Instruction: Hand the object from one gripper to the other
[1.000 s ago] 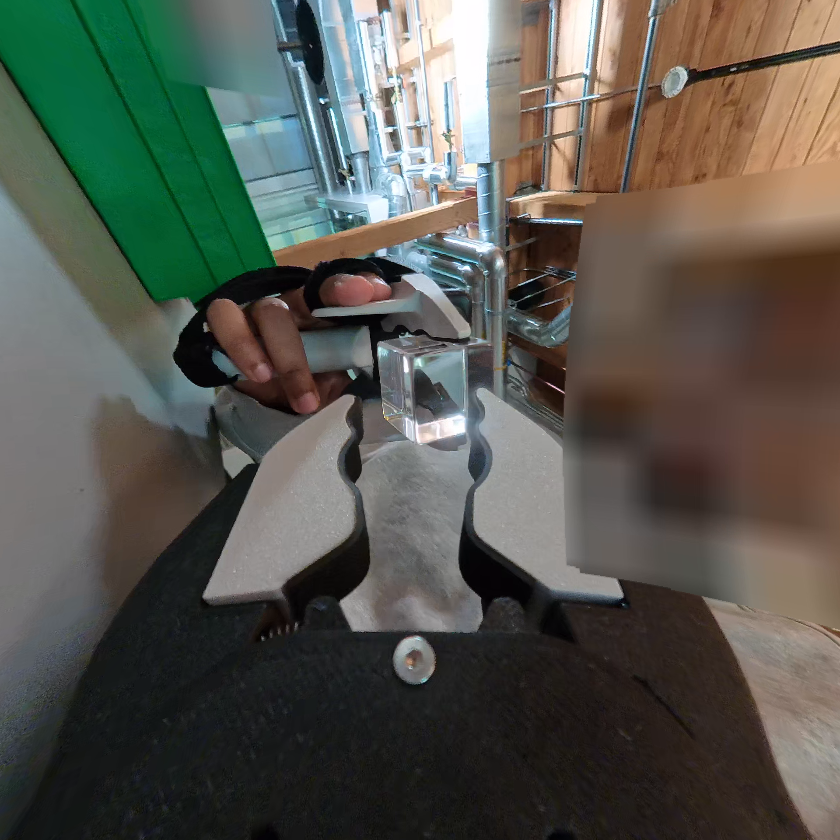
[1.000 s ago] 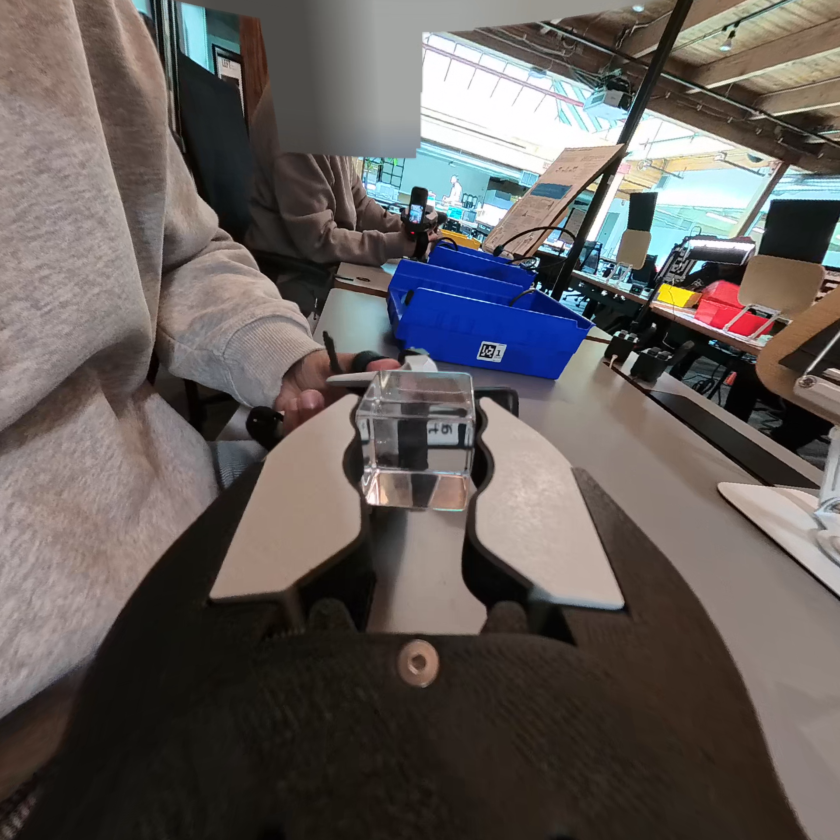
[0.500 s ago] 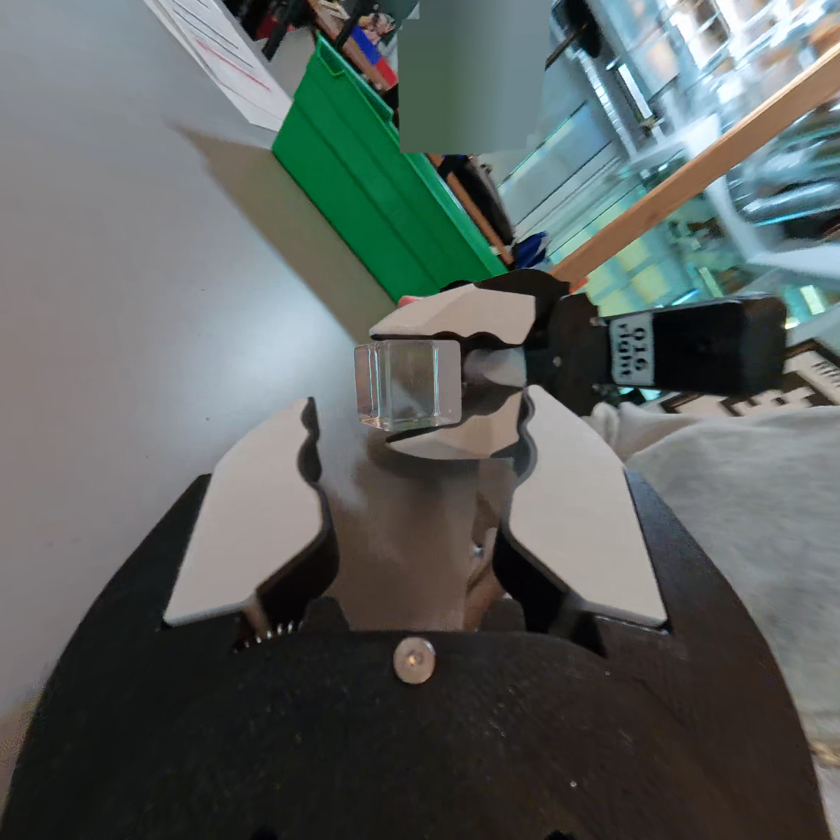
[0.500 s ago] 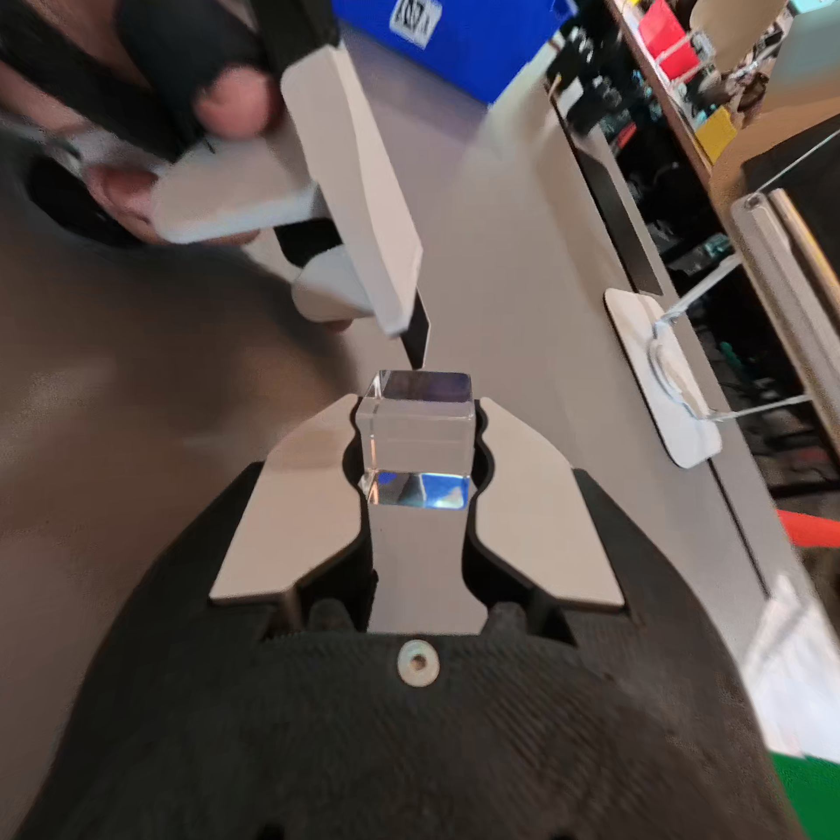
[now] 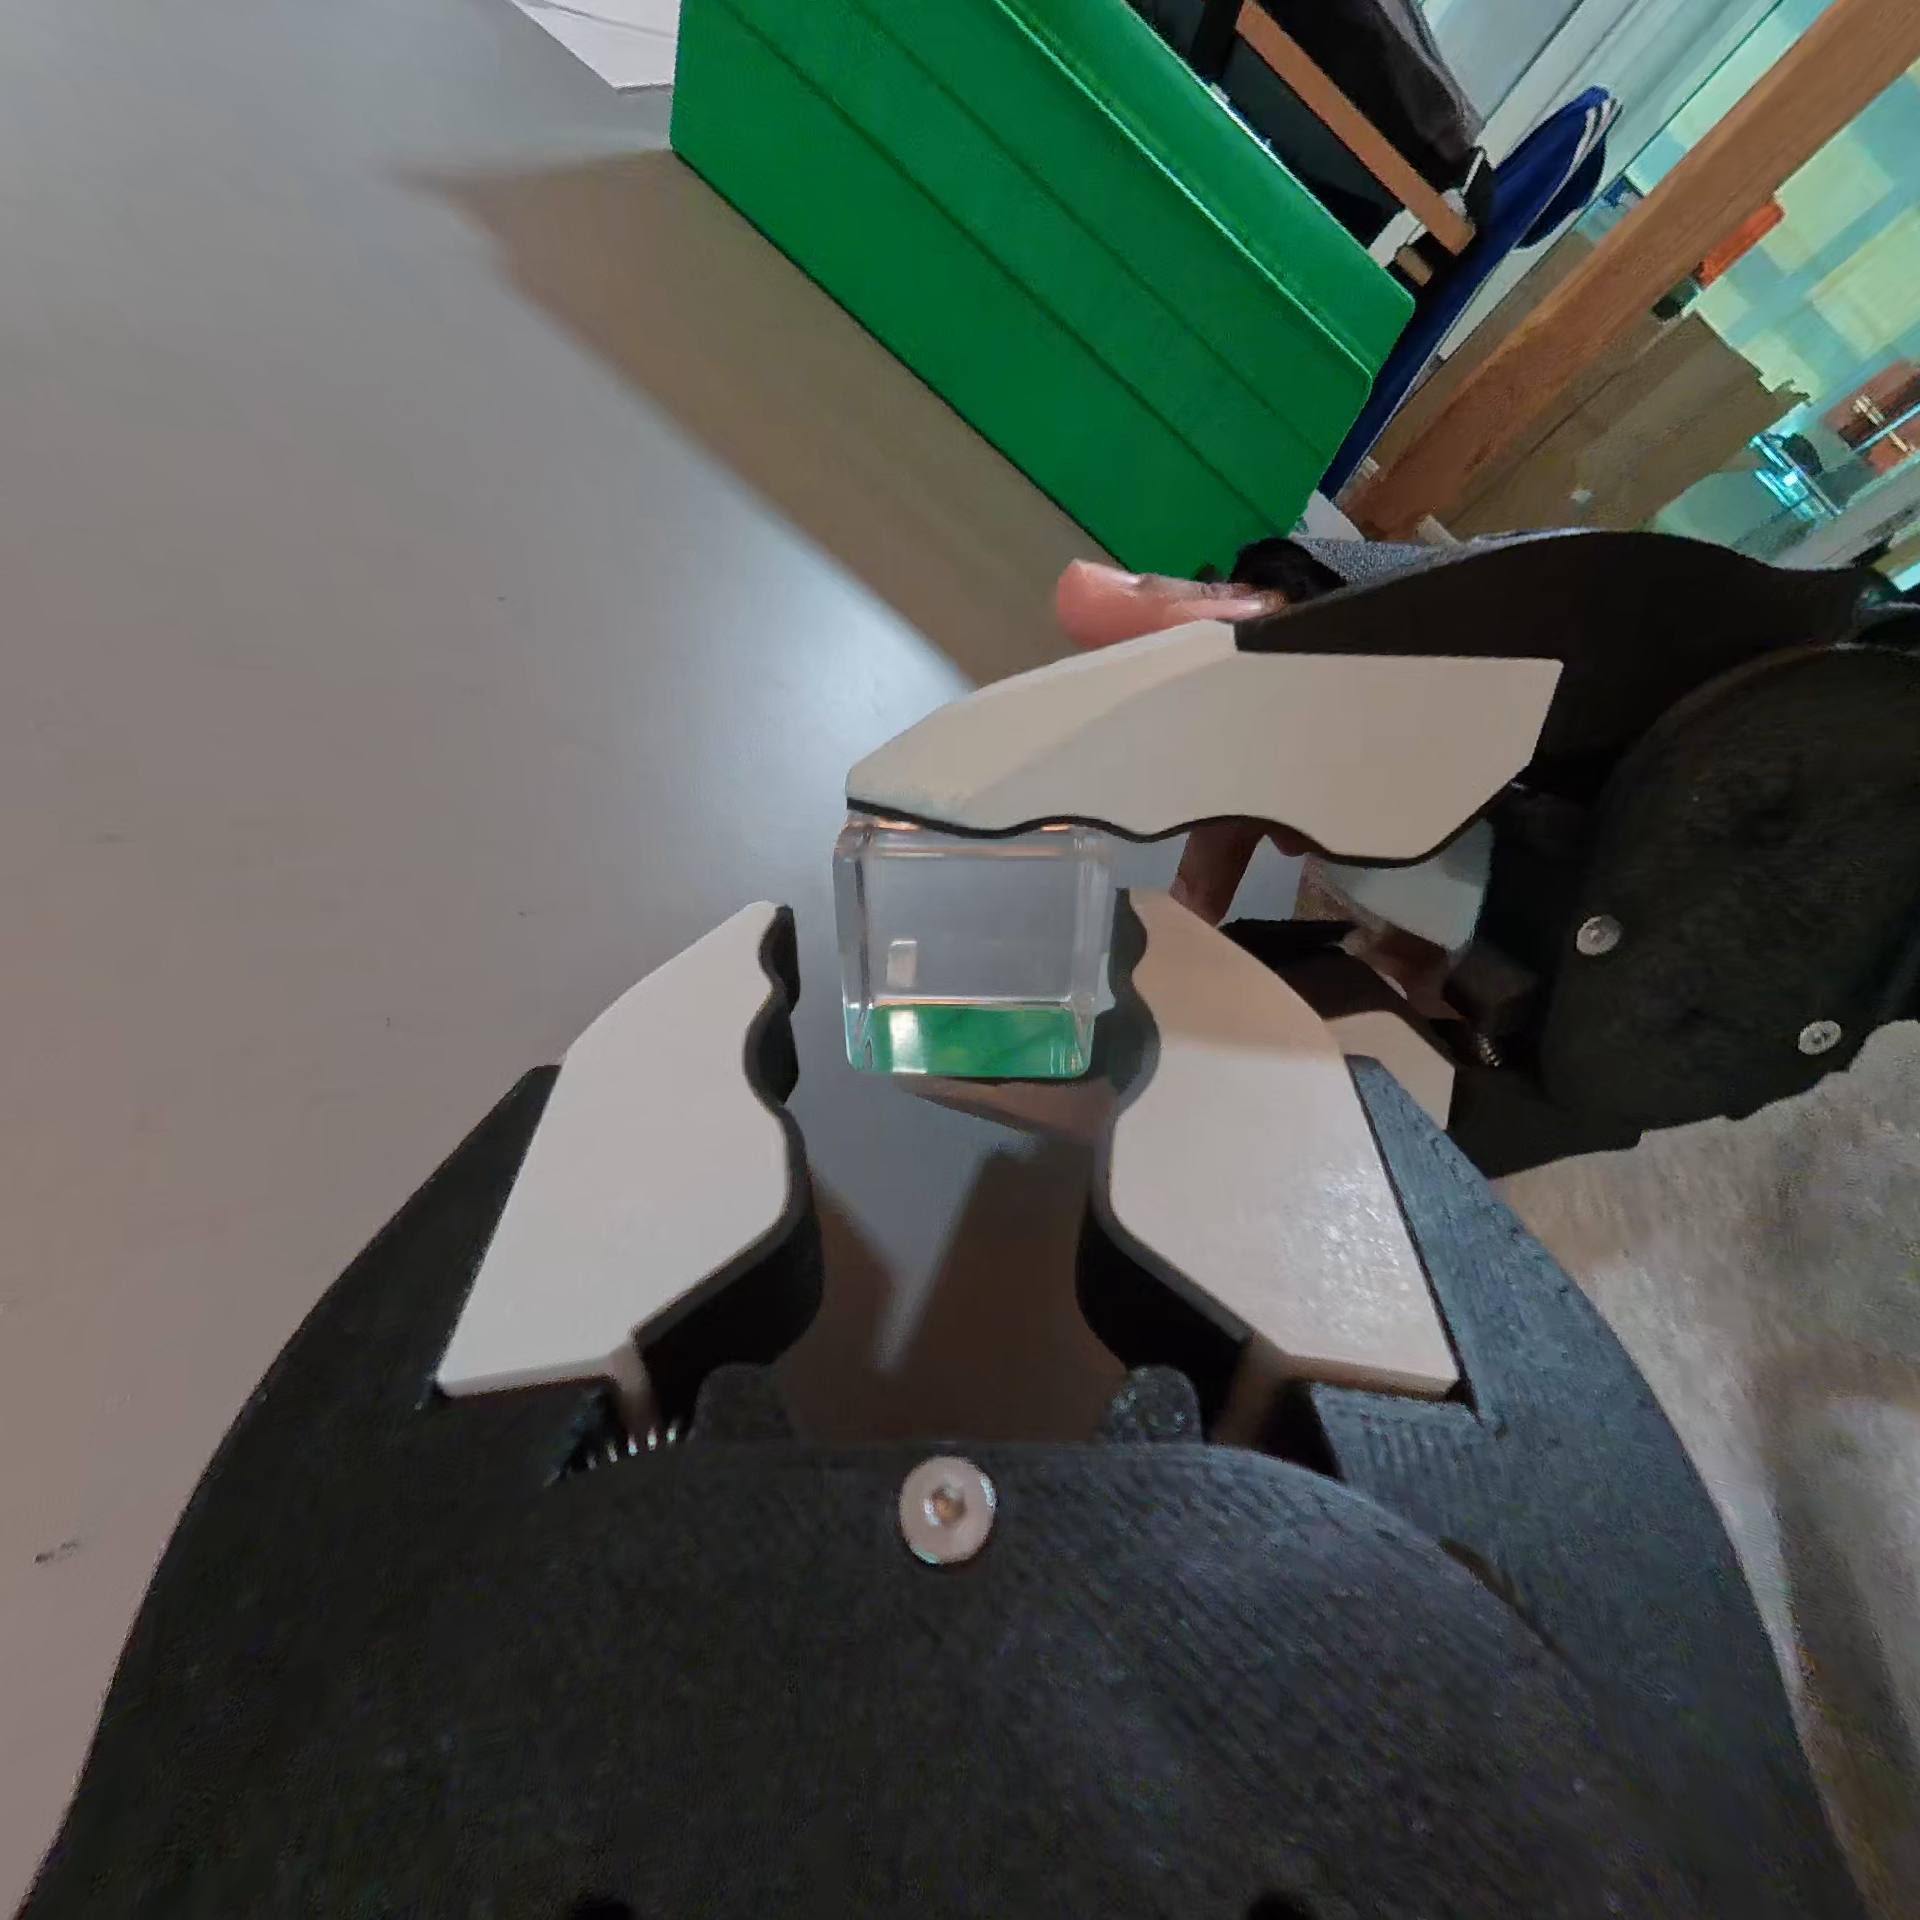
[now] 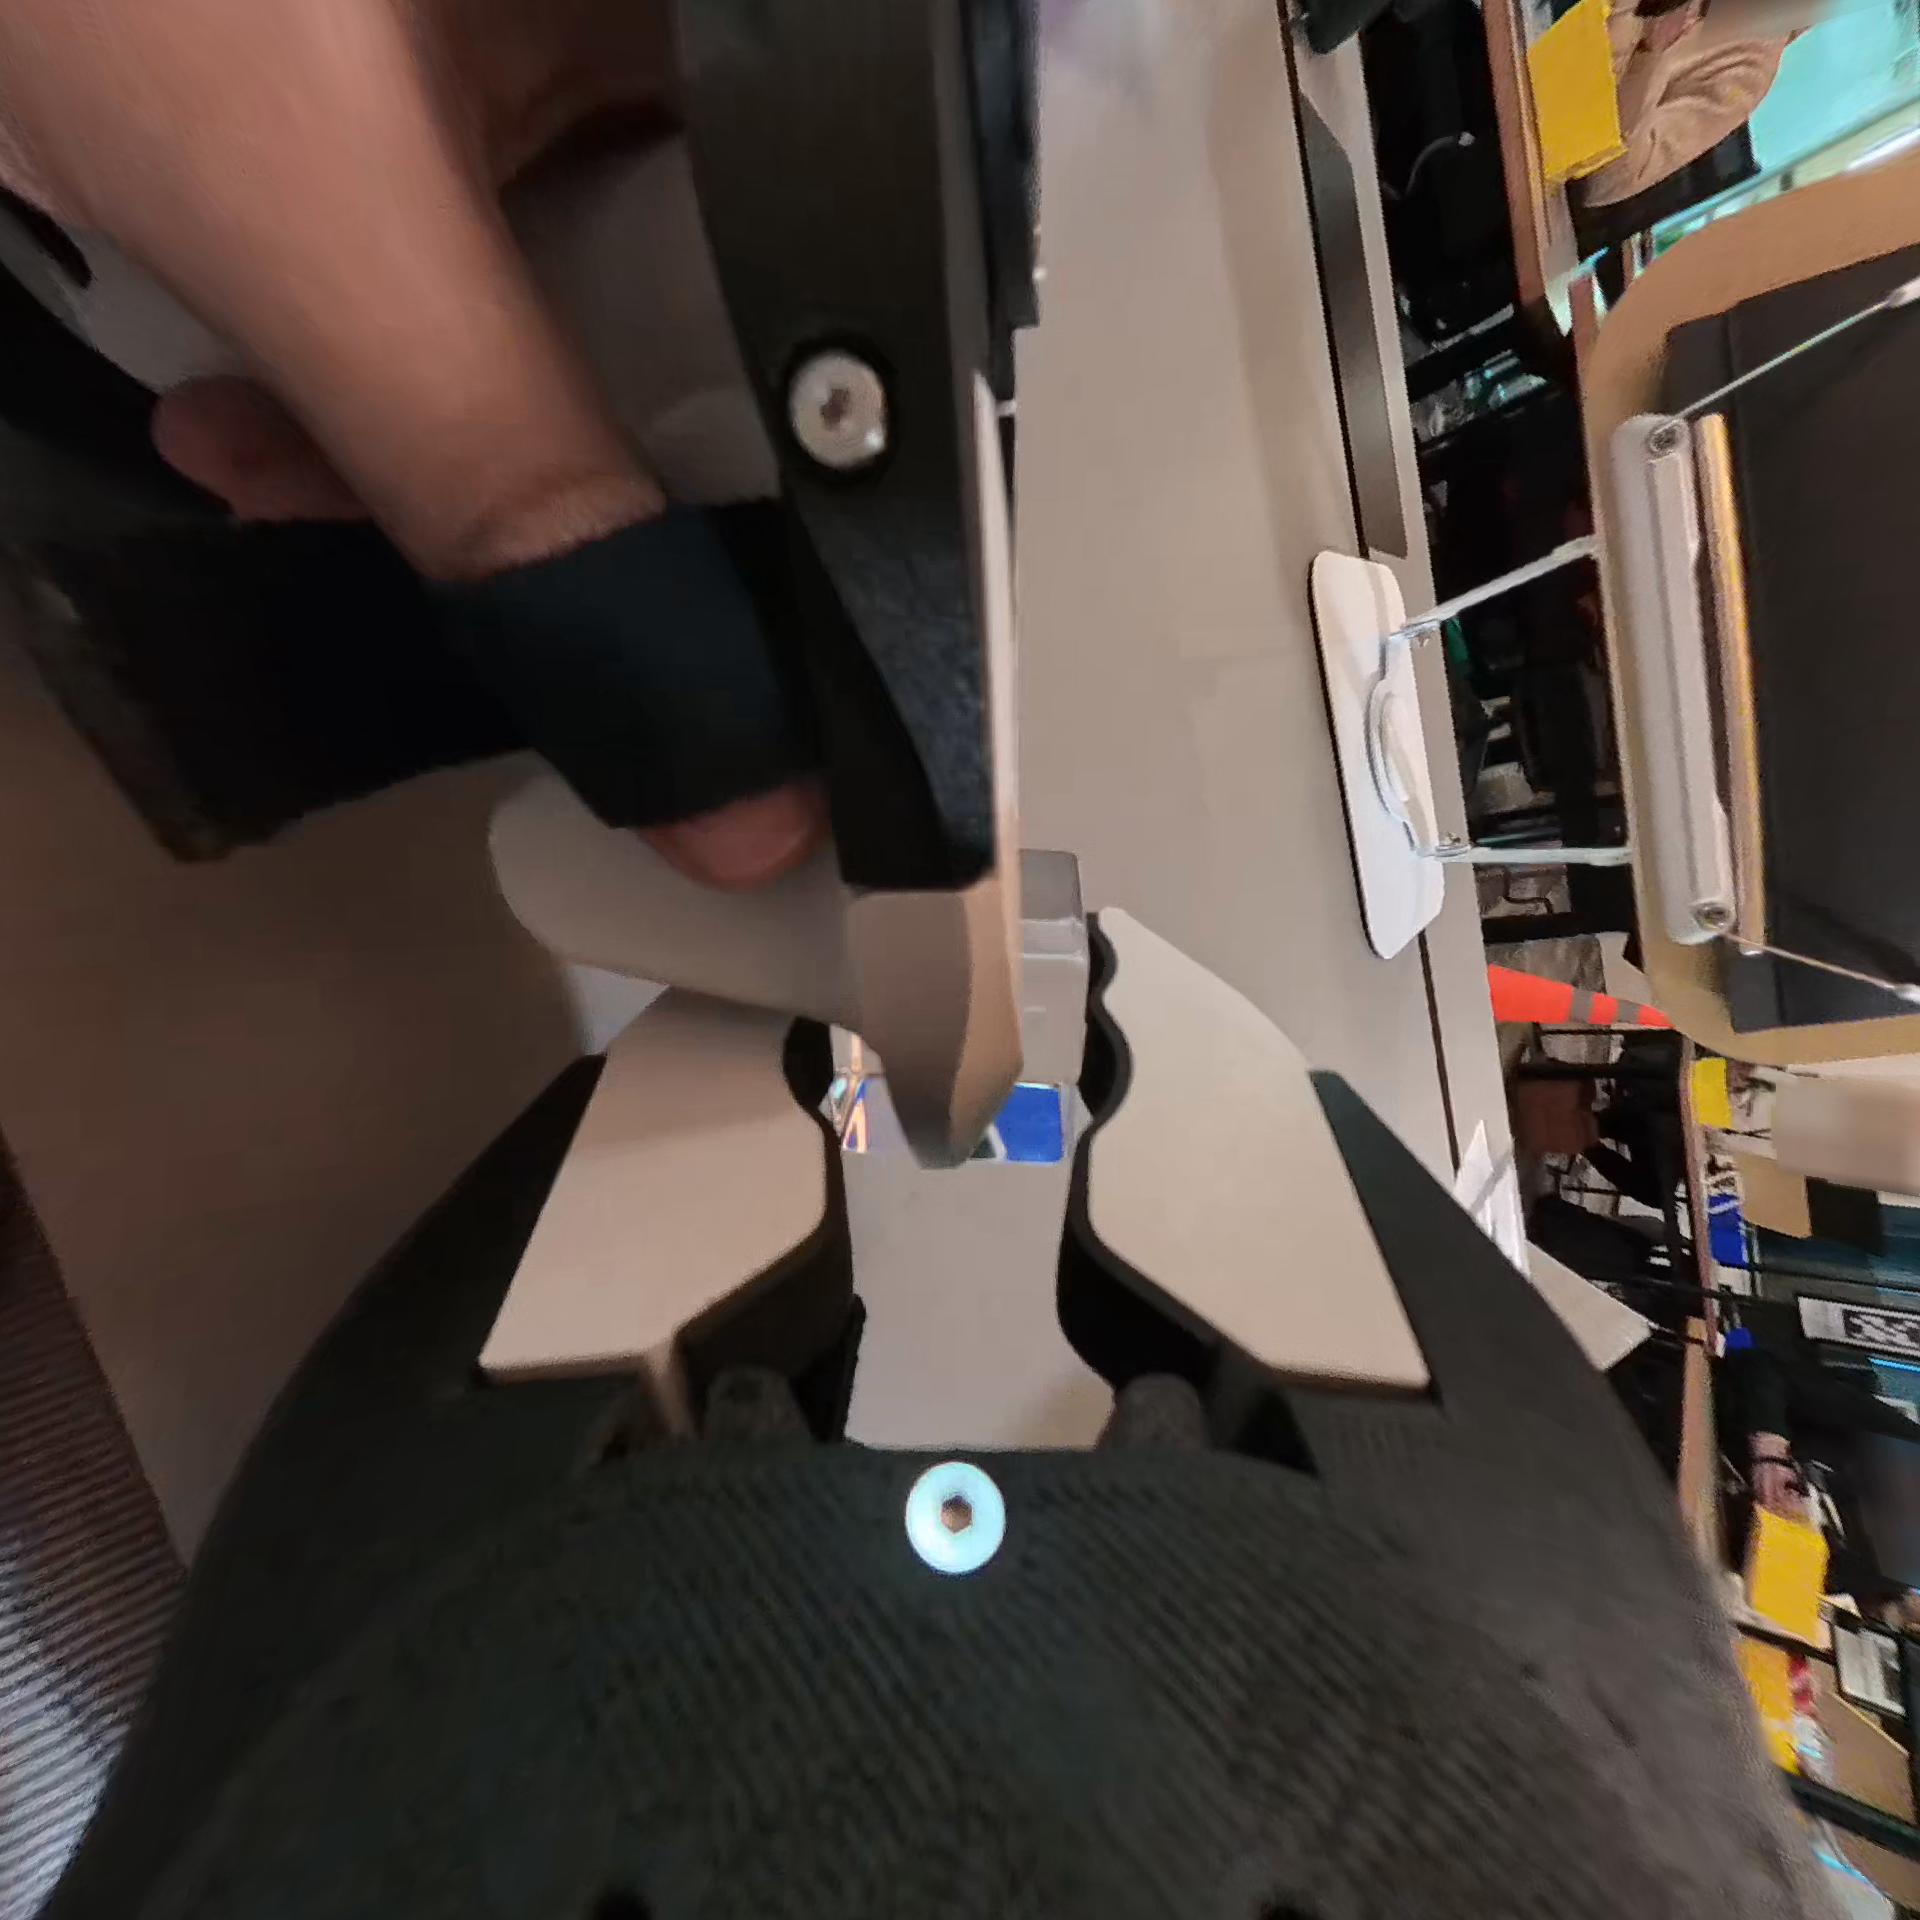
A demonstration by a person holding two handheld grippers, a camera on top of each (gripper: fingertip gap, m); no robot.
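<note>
A grey surface point(image 5: 312, 623) lay under both tools, in a busy workshop with wooden beams behind. The left tongs point(image 5: 951, 971) stood spread, their pale fingers point(image 5: 665, 1174) on either side of a clear cube point(image 5: 971, 951); a narrow gap showed at the left finger, while the right finger sat just beside the cube's edge, contact not certain. The right tongs point(image 6: 956, 1023) were clamped on the clear cube point(image 6: 1051, 945), and in the left wrist view one of their fingers point(image 5: 1195, 743) pressed flat on the cube's top face, the other hidden beneath it. In the right wrist view the left tool crossed in front, one of its fingers point(image 6: 940, 1018) covering most of the cube. A bare hand with a black strap point(image 6: 520, 499) gripped that tool. Farther off, a green bin point(image 5: 1039, 249) rested on the surface beyond the cube, and a white stand base point(image 6: 1371, 748) sat on the surface to the right in the right wrist view.
</note>
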